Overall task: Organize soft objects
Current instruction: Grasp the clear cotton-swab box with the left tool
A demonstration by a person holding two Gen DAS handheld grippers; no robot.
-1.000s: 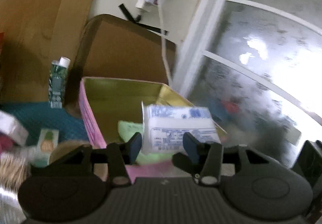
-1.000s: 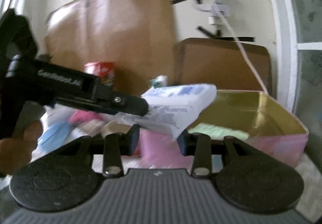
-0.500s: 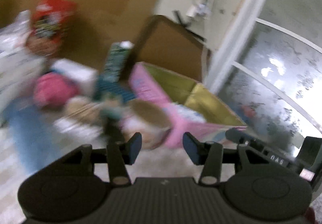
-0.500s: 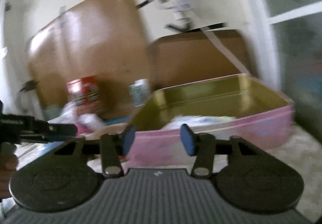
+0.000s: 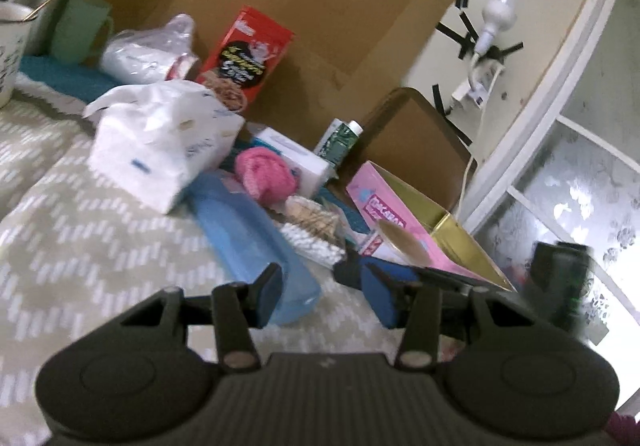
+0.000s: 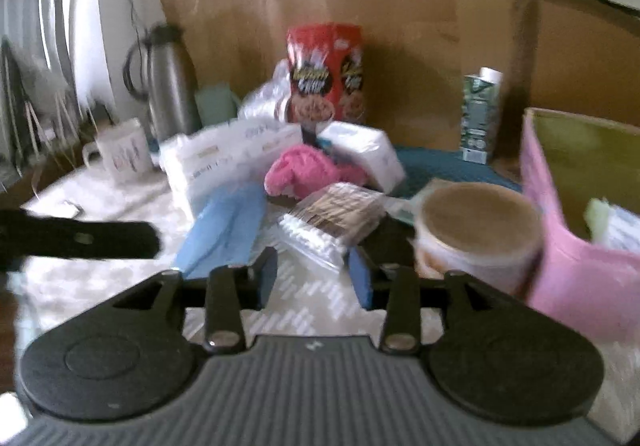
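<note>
My left gripper (image 5: pixel 326 296) is open and empty above the patterned cloth, near a blue pack (image 5: pixel 248 238). My right gripper (image 6: pixel 314 276) is open and empty, in front of a bag of cotton swabs (image 6: pixel 320 230). A pink fuzzy cloth (image 5: pixel 264 175) (image 6: pixel 308 169) lies in the pile beside a white tissue pack (image 5: pixel 160 149) (image 6: pixel 228 153). The pink box (image 5: pixel 404 221) (image 6: pixel 568 246) stands at the right; a tissue pack and a green item (image 6: pixel 612 221) lie inside it. The other gripper's finger (image 6: pixel 80 238) shows at the left of the right wrist view.
A red cereal box (image 5: pixel 244 57), a small carton (image 5: pixel 340 137), a round brown-lidded tub (image 6: pixel 476 234), a steel flask (image 6: pixel 168 85), mugs (image 6: pixel 120 153) and a green cup (image 5: pixel 80 29) crowd the table against a cardboard backdrop. A window is at the right.
The left gripper released the tissue pack into the pink box and swung left towards the pile. The right gripper also turned left, away from the box.
</note>
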